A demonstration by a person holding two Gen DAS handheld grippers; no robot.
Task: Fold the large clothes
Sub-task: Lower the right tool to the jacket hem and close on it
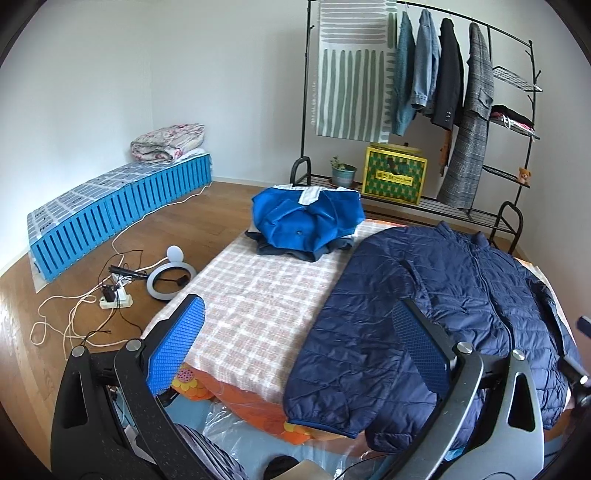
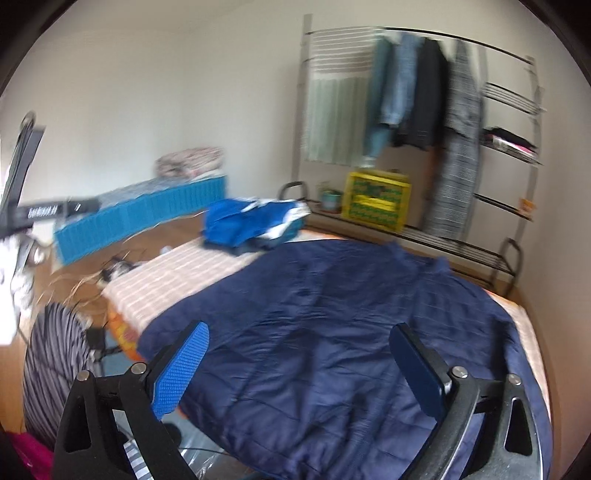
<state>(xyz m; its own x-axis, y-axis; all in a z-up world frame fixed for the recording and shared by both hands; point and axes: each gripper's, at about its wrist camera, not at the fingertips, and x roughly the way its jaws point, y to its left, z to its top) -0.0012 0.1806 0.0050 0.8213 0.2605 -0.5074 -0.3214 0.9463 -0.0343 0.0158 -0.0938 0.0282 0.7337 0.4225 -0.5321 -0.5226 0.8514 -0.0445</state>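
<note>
Now, my tongs: both pairs stand wide apart with nothing between the pads; left tongs hover over the near hem, right tongs over the jacket's body, that view smeared by motion.
Task's thing: navy quilted jacket lies spread flat, front up, on the right half of the checked mattress, collar toward the far wall, near sleeve folded along its left side.
Step in hand, as I judge it: closing in for the first fold.
How to do it well: I should settle the blur first, then pinch hem and shoulder on one side only, lift low, and carry that edge toward the zip line so the slippery shell does not slide.
Risk: puffy fabric may slip from shallow bites.
Beyond: folded blue garment sits finished at the mattress's far end; clothes rack against the wall.
</note>
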